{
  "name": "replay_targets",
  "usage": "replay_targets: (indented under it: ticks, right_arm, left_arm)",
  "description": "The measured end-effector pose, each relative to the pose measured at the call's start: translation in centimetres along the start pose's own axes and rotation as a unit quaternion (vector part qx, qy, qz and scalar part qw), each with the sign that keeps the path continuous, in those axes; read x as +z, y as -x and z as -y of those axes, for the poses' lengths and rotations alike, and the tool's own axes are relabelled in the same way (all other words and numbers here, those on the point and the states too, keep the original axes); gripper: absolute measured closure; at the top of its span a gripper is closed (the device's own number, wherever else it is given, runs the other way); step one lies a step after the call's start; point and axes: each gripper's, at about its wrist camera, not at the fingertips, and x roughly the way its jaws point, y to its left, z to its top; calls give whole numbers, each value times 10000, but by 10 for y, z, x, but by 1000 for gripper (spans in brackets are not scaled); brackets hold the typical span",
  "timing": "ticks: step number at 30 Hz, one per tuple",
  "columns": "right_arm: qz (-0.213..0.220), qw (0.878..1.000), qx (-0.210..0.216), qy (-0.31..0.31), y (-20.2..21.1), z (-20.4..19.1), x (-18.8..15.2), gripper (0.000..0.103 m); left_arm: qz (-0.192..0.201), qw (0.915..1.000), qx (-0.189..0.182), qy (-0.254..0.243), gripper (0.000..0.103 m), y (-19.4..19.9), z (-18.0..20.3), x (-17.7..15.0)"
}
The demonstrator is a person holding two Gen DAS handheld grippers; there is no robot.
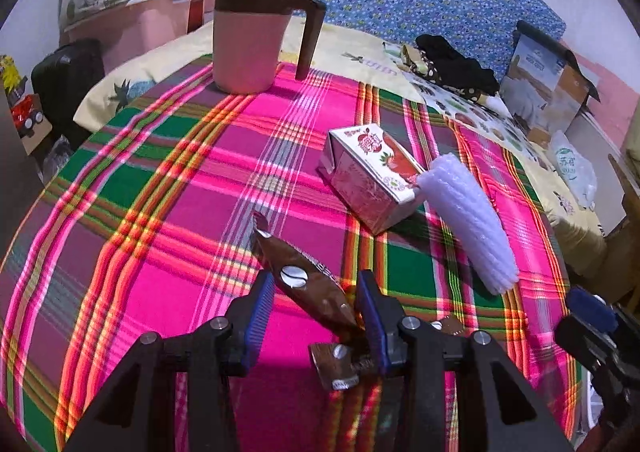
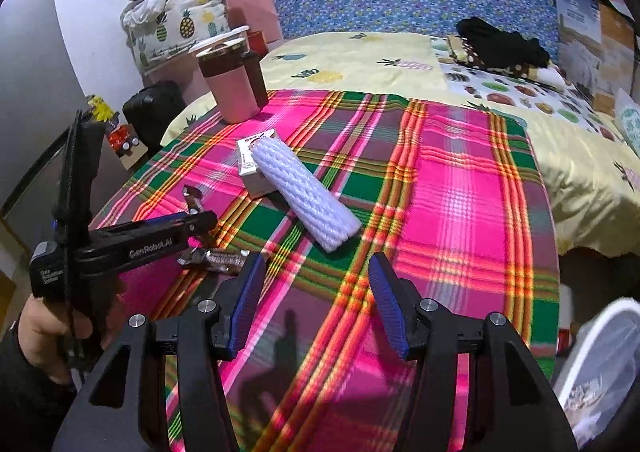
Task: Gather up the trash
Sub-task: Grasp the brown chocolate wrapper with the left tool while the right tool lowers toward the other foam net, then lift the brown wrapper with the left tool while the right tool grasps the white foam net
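The left gripper [image 1: 316, 316] is open above the near part of a worktop [image 1: 168, 212] covered in a bright pink, green and orange plaid cloth. A brown wrapper [image 1: 304, 280] lies between its blue pads; it leans close to the right pad, but the pads do not appear to press on it, though the angle makes contact hard to judge. A second brown wrapper [image 1: 334, 368] lies just below it, partly hidden by the gripper's frame.

The right gripper [image 2: 316, 292] is also open, with nothing between its pads, and hangs over bare cloth near the worktop's front edge. From its camera the left gripper shows at the left, held in a hand [image 2: 44, 336].

Farther back on the cloth a white and red carton [image 1: 368, 176] lies on its side, and a white foam net sleeve [image 1: 468, 220] lies touching its right end. A pink mug [image 1: 248, 32] with a brown lid and handle stands upright at the far left corner. A white bin [image 2: 600, 364] sits low at the right, beside the worktop.
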Motion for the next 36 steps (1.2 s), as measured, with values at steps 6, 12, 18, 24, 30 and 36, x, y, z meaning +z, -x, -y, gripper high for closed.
replay_targets:
  ticks: [6,12,18,24,30,36]
  right_arm:
    - [-56,9998,-60,200,-18,3,11,48]
    - [-142,9988,-85,471,-35,1,20,48]
    - [-397,9980,-2,496,-52,2,21,48]
    - [-437,9986,-30,292,-45,5,17,70]
    - [-352,9993,-17,119,-31,7,10,74]
    - [-177,9998,-24,-15,-6,6,1,74]
  left_arm:
    - [46,9999,-27,-121,79,-1,-6,2]
    - [73,9995,-143,-267,83,3,-9,2]
    - [154,9988,-298,-365,84,11,-9,1]
    - [216,9983,-352,-416,84,19,-6,-1]
    - [306,9977,-356,-487,84,33,1,-7]
    - [405,9962,-418,-655,84,55,19,-17]
